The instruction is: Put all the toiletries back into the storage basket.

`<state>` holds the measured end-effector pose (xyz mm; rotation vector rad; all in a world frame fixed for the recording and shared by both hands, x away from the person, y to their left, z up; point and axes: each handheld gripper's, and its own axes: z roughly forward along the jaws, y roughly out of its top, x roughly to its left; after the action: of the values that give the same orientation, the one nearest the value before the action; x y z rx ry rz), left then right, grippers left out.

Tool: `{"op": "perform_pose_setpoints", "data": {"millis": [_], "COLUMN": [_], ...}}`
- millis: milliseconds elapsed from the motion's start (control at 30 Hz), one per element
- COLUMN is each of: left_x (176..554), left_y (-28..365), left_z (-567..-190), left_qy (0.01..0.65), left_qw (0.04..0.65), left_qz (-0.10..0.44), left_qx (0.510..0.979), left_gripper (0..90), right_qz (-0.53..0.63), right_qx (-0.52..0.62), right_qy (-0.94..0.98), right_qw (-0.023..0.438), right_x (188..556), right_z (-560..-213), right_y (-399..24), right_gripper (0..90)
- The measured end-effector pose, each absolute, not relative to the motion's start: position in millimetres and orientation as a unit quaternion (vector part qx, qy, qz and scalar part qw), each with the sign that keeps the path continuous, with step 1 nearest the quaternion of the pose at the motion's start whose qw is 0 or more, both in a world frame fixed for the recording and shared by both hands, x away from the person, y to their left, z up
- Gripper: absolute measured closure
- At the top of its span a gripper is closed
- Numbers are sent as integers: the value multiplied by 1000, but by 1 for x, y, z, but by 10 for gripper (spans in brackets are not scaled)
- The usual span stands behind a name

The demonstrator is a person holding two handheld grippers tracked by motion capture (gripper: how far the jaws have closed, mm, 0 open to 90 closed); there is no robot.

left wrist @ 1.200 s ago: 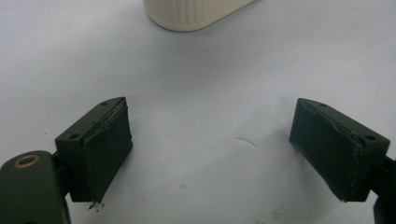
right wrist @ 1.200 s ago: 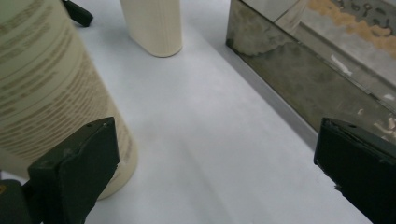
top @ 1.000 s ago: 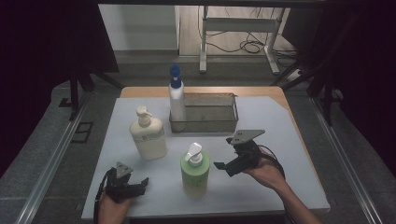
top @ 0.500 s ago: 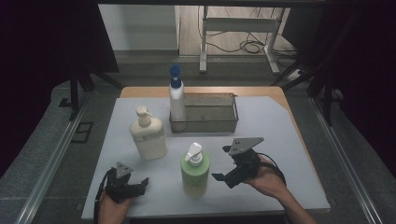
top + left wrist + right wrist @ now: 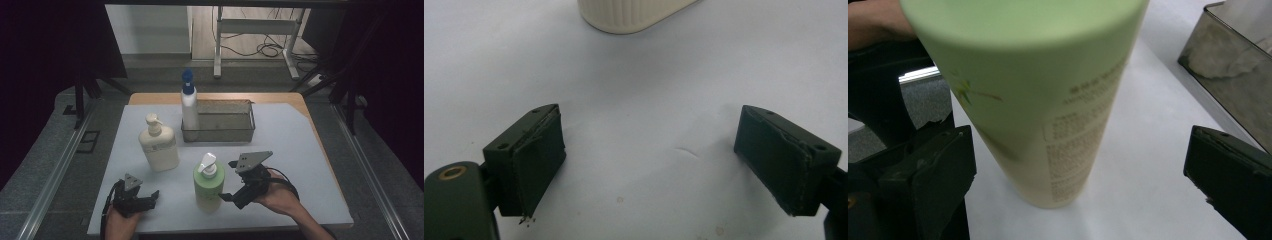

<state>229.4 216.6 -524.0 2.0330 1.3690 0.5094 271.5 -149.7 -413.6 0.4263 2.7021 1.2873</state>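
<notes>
Green pump bottle [image 5: 209,182] standing upright on the near part of the white surface [image 5: 300,150], its white pump head on top. In the right gripper view the bottle [image 5: 1048,110] rises between the two black jaws, which stand wide apart and touch neither side; the right claw [image 5: 235,181] is thus placed around the bottle but not closed on it. By this showing the approach appears finished, and the closing, lifting and carrying are left to do. The left claw [image 5: 150,197] lies low on the surface near the front edge, jaws likewise apart with nothing between them, pointing toward the base of the cream pump bottle [image 5: 159,146]. Farther back stands a wire basket [image 5: 220,131], with a tall white bottle with a blue cap [image 5: 189,105] at its left end.
</notes>
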Motion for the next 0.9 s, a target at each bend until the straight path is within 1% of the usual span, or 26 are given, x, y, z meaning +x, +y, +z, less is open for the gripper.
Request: {"op": "perform_pose_setpoints", "data": {"millis": [367,900], "left_x": [229,229], "left_y": [217,217], "left_z": [-524,-524], "left_qy": [519,519], "left_qw": [314,314], "left_qz": [192,193], "left_qx": [771,771], "left_gripper": [125,125], "right_qz": [428,428], "right_qx": [122,110], "right_qy": [894,896], "right_qw": [49,50], "right_x": [269,269], "right_z": [-411,-415], "right_y": [-133,-110], "right_gripper": [0,0]}}
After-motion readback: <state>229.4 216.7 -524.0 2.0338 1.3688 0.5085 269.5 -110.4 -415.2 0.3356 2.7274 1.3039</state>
